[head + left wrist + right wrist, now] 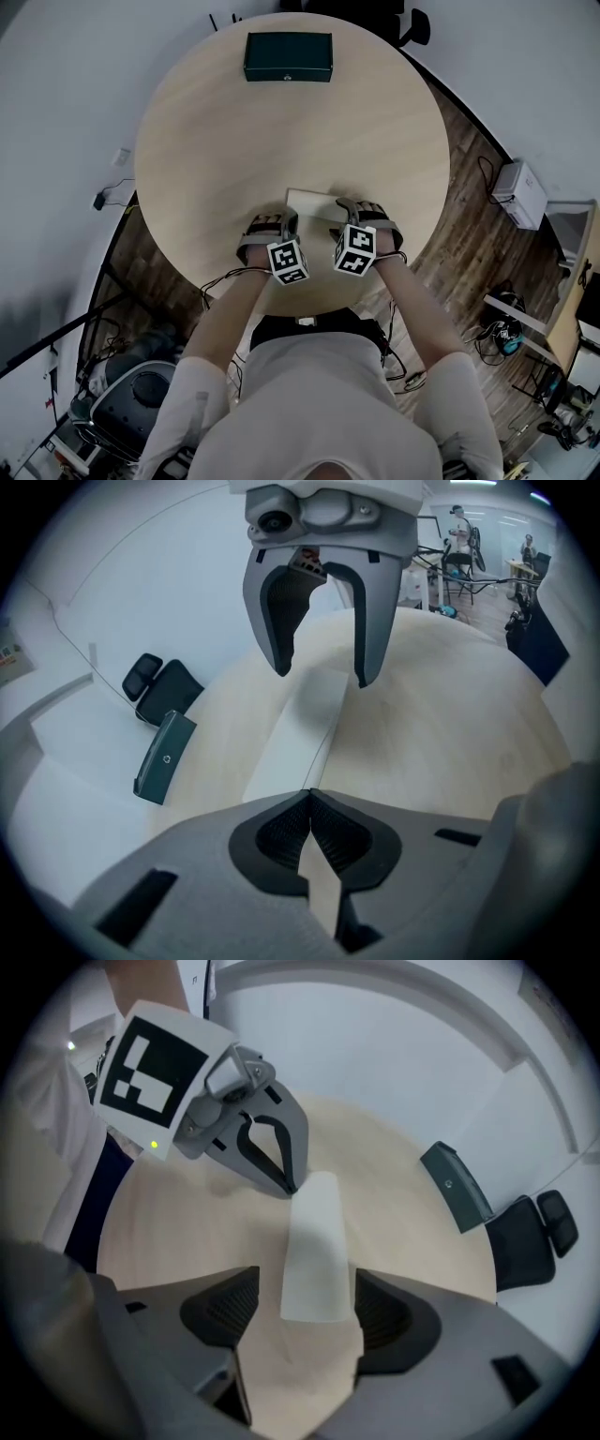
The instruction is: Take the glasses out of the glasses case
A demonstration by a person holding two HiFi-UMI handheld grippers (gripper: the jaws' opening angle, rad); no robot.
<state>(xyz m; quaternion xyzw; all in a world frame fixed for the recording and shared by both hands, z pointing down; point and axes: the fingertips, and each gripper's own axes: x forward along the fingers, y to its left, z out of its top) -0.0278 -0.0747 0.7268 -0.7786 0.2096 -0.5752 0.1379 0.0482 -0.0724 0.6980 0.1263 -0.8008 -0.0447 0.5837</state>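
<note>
Pale round desk (281, 141) carries the glasses case (314, 1241), a plain white oblong with its lid down. Your left gripper (309, 794) is pinched tight at its far end, likely to pin it steady. Your right gripper (305, 1312) stands wide open, with the case's near end between its pads, untouched.

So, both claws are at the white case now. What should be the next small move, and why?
Probably close the right claw on the white case. Its jaws stand open with the case's end between them, untouched, while the left claw is shut on the opposite end. The case looks closed, so a second grip seems needed to open it.
</note>
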